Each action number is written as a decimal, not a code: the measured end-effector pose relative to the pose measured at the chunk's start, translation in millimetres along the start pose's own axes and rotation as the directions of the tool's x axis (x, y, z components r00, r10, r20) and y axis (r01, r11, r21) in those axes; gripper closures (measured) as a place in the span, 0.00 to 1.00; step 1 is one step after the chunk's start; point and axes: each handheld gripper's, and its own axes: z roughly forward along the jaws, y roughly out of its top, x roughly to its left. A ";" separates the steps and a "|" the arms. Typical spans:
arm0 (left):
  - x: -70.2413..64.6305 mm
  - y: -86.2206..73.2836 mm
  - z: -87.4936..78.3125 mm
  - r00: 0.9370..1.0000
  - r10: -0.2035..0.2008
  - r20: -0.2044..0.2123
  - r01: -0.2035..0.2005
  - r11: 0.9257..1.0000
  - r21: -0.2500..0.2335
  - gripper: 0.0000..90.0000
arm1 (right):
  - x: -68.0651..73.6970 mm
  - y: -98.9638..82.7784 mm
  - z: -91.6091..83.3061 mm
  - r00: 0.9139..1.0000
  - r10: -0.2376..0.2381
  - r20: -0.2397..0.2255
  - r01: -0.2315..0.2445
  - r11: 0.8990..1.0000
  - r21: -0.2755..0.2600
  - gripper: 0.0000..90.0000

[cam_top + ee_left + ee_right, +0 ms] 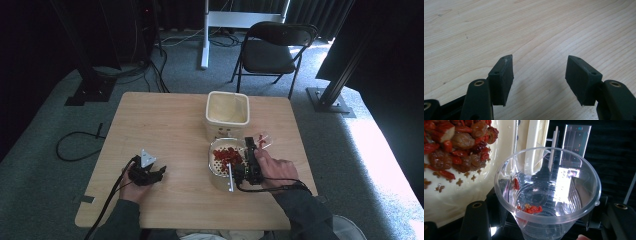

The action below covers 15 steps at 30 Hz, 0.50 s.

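cup: clear plastic cup (547, 192) held in the right gripper (254, 156), tipped on its side with its mouth toward the gripper's camera; in the high view it sits at about 4 o'clock from table centre, its rim at (262, 140)
cup contents: a few red bits (532, 209) stuck low inside, one more on the inner wall at 9 o'clock
right gripper: jaws closed on the cup's sides, cup fills the gap; held by the person's right hand (275, 170)
strainer: white perforated strainer (218, 165) just beside the cup at its 9 o'clock, holding a pile of red and brown dried fruit (227, 154)
dried fruit, close up: pile at 10 o'clock in the right gripper view (461, 142), on the white holed surface
bin: tall cream container (227, 111) at 12 o'clock of the strainer, open top
left gripper: (150, 175) at 8 o'clock on the table (160, 125), well apart from the cup; jaws partly open, nothing between them, bare wood under the pads (501, 75)
chair: black folding chair (272, 50) on the carpet beyond the table, 1 o'clock
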 end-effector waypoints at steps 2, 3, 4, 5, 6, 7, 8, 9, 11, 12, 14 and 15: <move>-0.2 0.0 0.0 1.000 -0.002 -0.001 0.002 1.000 -0.001 0.45 | -2.4 -0.2 -1.5 1.000 0.002 0.013 -0.002 1.000 -0.002 0.39; -0.2 0.0 0.2 1.000 -0.001 0.000 0.001 1.000 0.000 0.45 | -2.9 0.4 -2.3 1.000 -0.003 0.013 0.003 1.000 -0.005 0.39; -0.2 0.1 0.1 1.000 -0.001 -0.001 0.001 1.000 0.000 0.45 | -5.3 0.4 -2.8 1.000 -0.003 0.015 0.003 1.000 -0.008 0.39; -0.1 0.1 -0.4 1.000 -0.001 -0.001 0.001 1.000 -0.001 0.45 | -5.3 0.4 -2.8 1.000 -0.003 0.015 0.003 1.000 -0.008 0.39; 0.1 -0.1 -0.6 1.000 -0.003 -0.002 0.003 1.000 -0.005 0.45 | -8.2 -0.9 -2.6 1.000 0.016 0.018 -0.016 1.000 -0.010 0.39; 0.5 -0.3 -0.7 1.000 -0.005 -0.003 0.005 1.000 -0.005 0.45 | -10.6 -2.4 -2.3 0.999 0.040 0.017 -0.040 0.999 -0.013 0.39; 0.8 -0.6 -0.6 1.000 -0.006 -0.004 0.006 1.000 -0.006 0.45 | -11.9 -3.3 -2.0 0.999 0.046 0.017 -0.046 0.999 -0.012 0.39; 0.9 -0.9 -0.7 1.000 -0.007 -0.004 0.007 1.000 -0.004 0.45 | -11.6 -3.2 -1.9 0.999 0.041 0.018 -0.041 0.999 -0.011 0.39; 1.1 -0.9 -0.9 1.000 -0.005 -0.005 0.005 1.000 -0.004 0.45 | -8.1 -1.2 -3.2 1.000 0.024 0.009 -0.024 1.000 -0.017 0.39; 1.0 -0.7 -0.7 1.000 -0.007 -0.004 0.007 1.000 -0.006 0.45 | -5.8 -0.4 -4.2 1.000 0.008 0.005 -0.008 1.000 -0.021 0.39; 0.5 -0.5 -0.6 1.000 -0.005 -0.004 0.005 1.000 -0.003 0.45 | -6.0 -1.6 -3.7 1.000 0.029 0.005 -0.029 0.999 -0.023 0.39; 0.0 -0.5 -0.5 1.000 -0.005 -0.002 0.005 1.000 -0.003 0.45 | -8.6 -4.3 -2.8 0.998 0.067 -0.010 -0.067 0.997 -0.032 0.39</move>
